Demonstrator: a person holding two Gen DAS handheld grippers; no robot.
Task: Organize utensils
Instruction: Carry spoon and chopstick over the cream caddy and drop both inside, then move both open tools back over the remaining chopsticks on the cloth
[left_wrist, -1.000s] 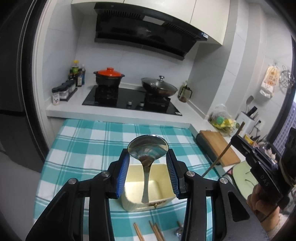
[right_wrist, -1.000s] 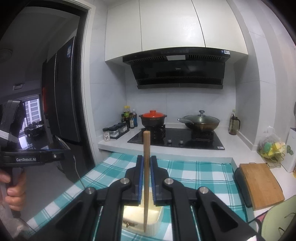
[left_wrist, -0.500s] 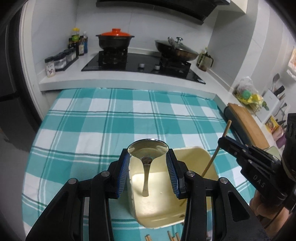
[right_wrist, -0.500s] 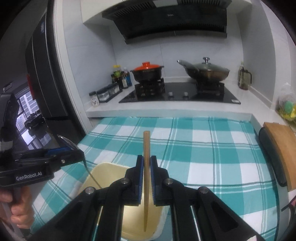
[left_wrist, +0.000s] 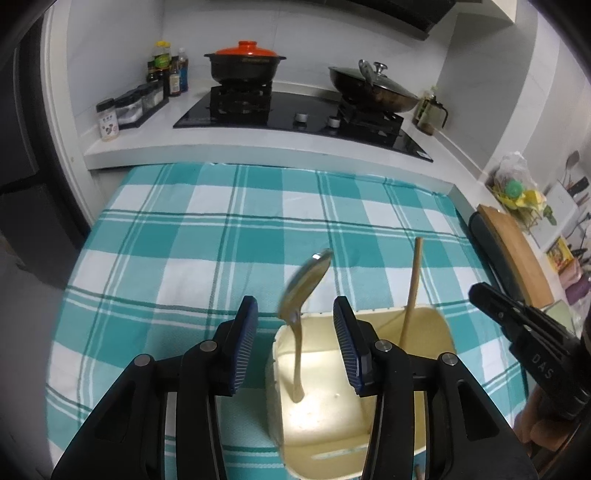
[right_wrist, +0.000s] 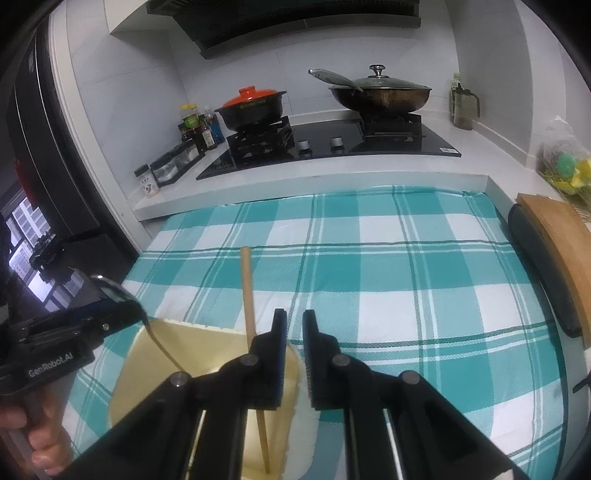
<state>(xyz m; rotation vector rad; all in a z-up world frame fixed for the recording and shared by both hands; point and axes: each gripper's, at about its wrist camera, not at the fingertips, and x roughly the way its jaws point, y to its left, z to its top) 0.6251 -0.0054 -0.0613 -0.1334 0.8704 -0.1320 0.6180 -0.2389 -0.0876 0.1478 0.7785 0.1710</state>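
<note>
A cream box (left_wrist: 275, 373) lies on the checked cloth just under both grippers. In the left wrist view a metal spoon (left_wrist: 304, 286) tilts, blurred, between the pads of my left gripper (left_wrist: 295, 332). Its handle reaches down into the box. The jaws are opening and neither pad touches the spoon. A wooden chopstick (right_wrist: 248, 295) stands in the box (right_wrist: 147, 369), just left of my right gripper (right_wrist: 294, 350). The right jaws are opening a little, with nothing in the narrow gap. The chopstick (left_wrist: 412, 291) and the right gripper (left_wrist: 528, 350) also show in the left view.
The teal checked cloth (right_wrist: 406, 280) covers the table. A wooden cutting board (right_wrist: 565, 251) on a dark mat lies at its right edge. Behind it are a hob with an orange-lidded pot (left_wrist: 245, 62), a wok (left_wrist: 373, 88) and spice jars (left_wrist: 129, 107). A hand (right_wrist: 40, 432) holds the left gripper.
Both grippers sank towards the box. The left jaws widened and the spoon turned and tipped free. The chopstick left the right jaws and now stands to their left.
</note>
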